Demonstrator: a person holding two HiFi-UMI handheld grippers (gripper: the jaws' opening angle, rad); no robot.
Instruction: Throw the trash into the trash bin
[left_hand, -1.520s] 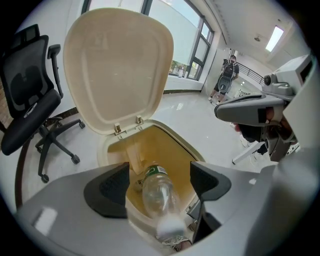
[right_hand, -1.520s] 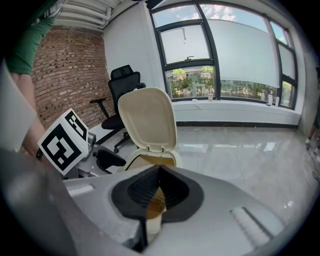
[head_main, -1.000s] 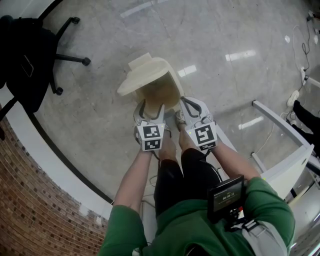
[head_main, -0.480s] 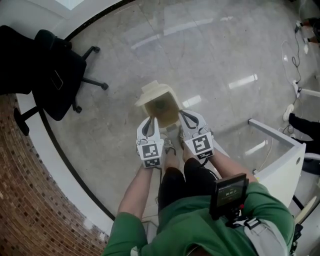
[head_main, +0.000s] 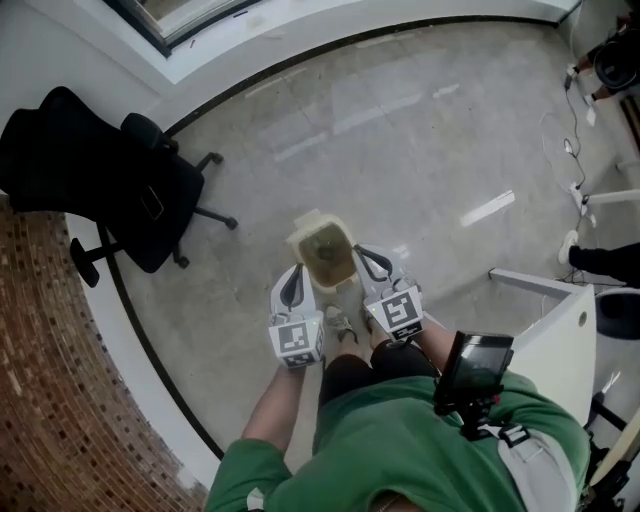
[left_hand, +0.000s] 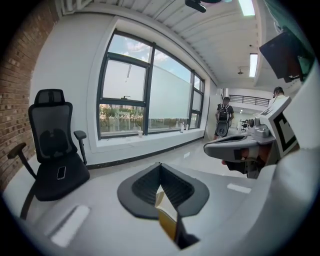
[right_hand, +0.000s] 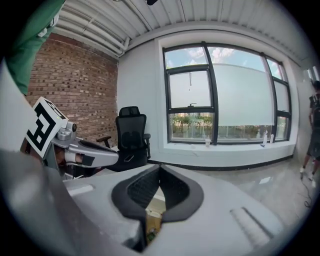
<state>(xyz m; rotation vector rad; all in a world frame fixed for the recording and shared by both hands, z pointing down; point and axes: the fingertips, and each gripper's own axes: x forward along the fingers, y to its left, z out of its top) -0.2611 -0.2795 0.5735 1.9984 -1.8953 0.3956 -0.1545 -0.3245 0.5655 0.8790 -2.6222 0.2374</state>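
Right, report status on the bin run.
Left gripper just closed, empty. Right gripper shut, empty. Trash bin open on floor below both. Office chair off left, nothing blocking.

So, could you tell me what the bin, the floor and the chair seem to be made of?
Bin: probably moulded plastic, cream and matt, with smooth rounded edges.
Floor: polished stone or sealed concrete, grey and mottled, glossy enough to mirror the ceiling lights.
Chair: black fabric or mesh upholstery on a black wheeled base; whether the base is plastic or metal is too small to tell.
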